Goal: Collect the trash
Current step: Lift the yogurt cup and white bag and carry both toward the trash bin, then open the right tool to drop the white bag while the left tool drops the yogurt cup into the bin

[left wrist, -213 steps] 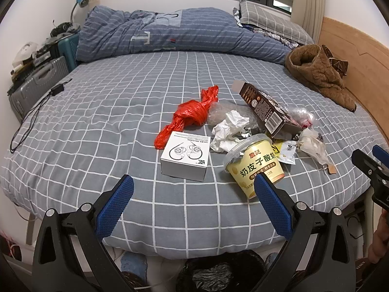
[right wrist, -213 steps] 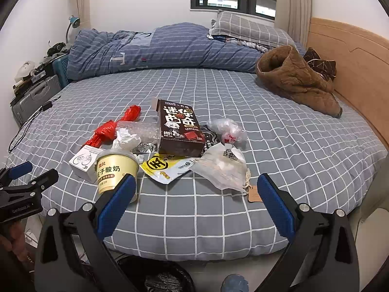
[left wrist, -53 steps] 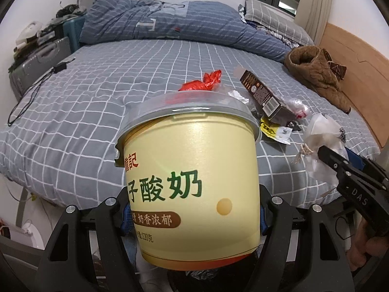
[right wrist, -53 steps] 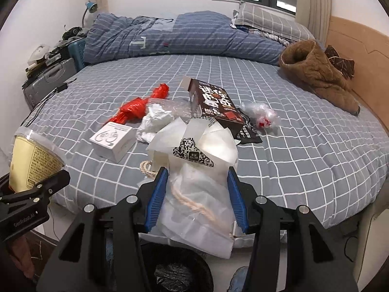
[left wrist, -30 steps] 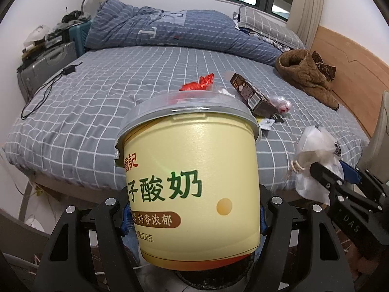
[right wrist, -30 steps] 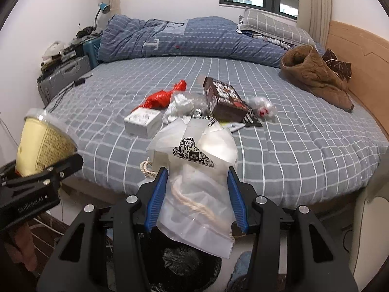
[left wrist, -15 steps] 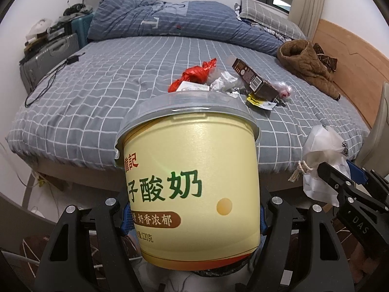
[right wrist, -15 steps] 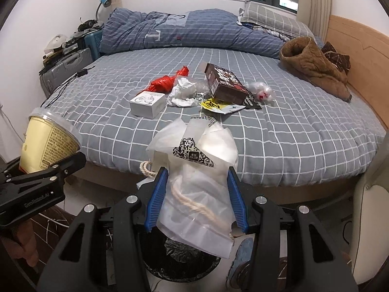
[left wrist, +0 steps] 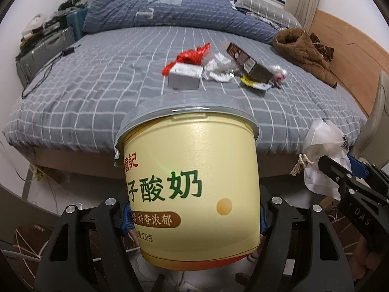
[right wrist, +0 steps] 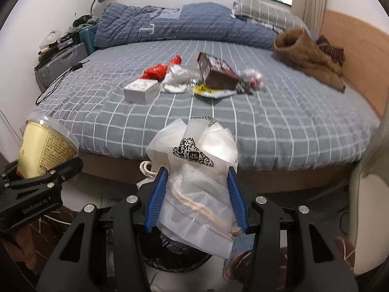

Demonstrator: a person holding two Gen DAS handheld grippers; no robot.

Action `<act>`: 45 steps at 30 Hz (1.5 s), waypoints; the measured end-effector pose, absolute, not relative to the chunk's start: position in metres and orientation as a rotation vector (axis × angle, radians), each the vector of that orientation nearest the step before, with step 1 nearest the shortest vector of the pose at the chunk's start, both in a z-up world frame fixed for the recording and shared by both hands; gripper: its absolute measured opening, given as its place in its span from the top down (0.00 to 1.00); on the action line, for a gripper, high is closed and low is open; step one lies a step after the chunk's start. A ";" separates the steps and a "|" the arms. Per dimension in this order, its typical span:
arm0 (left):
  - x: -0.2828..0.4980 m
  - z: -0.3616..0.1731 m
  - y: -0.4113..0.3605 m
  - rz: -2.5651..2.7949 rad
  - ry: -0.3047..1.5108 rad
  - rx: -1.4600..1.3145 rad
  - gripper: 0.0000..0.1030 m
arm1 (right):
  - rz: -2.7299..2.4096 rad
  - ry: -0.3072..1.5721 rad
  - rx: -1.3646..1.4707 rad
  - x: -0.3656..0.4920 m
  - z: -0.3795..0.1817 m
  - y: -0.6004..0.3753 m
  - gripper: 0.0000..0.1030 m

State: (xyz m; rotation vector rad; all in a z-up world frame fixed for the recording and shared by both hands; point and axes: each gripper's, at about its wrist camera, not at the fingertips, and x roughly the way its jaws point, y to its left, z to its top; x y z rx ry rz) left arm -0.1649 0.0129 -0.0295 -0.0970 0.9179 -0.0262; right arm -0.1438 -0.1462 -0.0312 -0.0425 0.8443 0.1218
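Note:
My left gripper (left wrist: 194, 216) is shut on a yellow yogurt cup (left wrist: 192, 182) with a clear lid, held off the bed's near edge; the cup also shows in the right wrist view (right wrist: 41, 150). My right gripper (right wrist: 195, 197) is shut on a white plastic bag (right wrist: 197, 170) with a rope handle, held above a black-lined trash bin (right wrist: 175, 250) on the floor. The bag also shows in the left wrist view (left wrist: 323, 155). On the bed lie a red bag (left wrist: 192, 56), a white box (left wrist: 184, 77), crumpled white paper (left wrist: 218, 69), a brown carton (left wrist: 248, 63) and a yellow wrapper (left wrist: 254, 84).
The grey checked bed (left wrist: 97, 85) fills the middle, with a blue duvet (left wrist: 170, 9) and pillows at the back. A brown coat (left wrist: 304, 48) lies by the wooden headboard on the right. Suitcases (left wrist: 46, 46) stand at the left wall. A pale chair (right wrist: 369, 194) stands at right.
Both grippers have pulled back from the bed and lowered, each still holding its item. The bed edge and floor now show, and the bin sits under the right gripper.

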 end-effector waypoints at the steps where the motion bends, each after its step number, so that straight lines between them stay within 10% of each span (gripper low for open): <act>1: -0.166 -0.033 0.013 -0.028 0.924 -0.096 0.32 | 0.118 0.852 -0.043 -0.144 -0.035 -0.147 0.54; 45: -0.116 -0.216 0.030 -0.008 1.226 -0.122 0.32 | 0.158 1.223 -0.068 -0.106 -0.224 -0.103 0.52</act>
